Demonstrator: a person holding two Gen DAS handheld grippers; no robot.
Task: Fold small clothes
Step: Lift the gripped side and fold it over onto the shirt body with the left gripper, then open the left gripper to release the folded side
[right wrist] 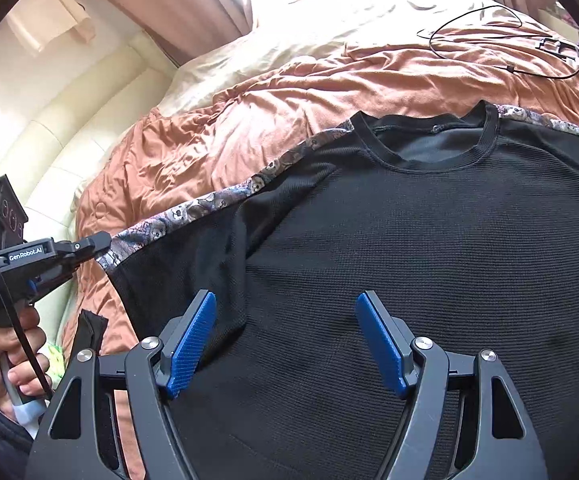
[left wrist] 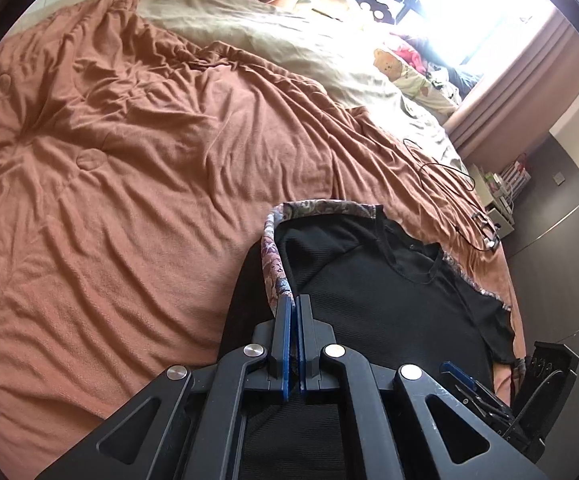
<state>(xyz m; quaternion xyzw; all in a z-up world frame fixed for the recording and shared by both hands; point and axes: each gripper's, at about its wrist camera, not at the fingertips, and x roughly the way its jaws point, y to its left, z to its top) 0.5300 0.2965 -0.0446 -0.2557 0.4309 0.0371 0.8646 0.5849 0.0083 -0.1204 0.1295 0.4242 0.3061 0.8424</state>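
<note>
A black ribbed shirt (right wrist: pixel 409 260) with a patterned band (right wrist: pixel 193 208) along its shoulders and sleeves lies face up on an orange-brown blanket (right wrist: pixel 249 112). My left gripper (right wrist: pixel 101 242) is shut on the end of the left sleeve's patterned band and holds it lifted off the bed. In the left wrist view the band (left wrist: pixel 275 256) arches up from the shirt (left wrist: pixel 389 300) into the closed left gripper (left wrist: pixel 293 299). My right gripper (right wrist: pixel 286 300) hangs open over the shirt's chest, with nothing between its blue pads (right wrist: pixel 189 344).
A black cable (right wrist: pixel 469 24) and a small black device (right wrist: pixel 565 50) lie on the blanket beyond the collar. Cream bedding (left wrist: pixel 269 28) and pillows (left wrist: pixel 413 76) sit near the bright window. A person's hand (right wrist: pixel 21 356) grips the left handle. A cream padded headboard (right wrist: pixel 69 120) stands at the left.
</note>
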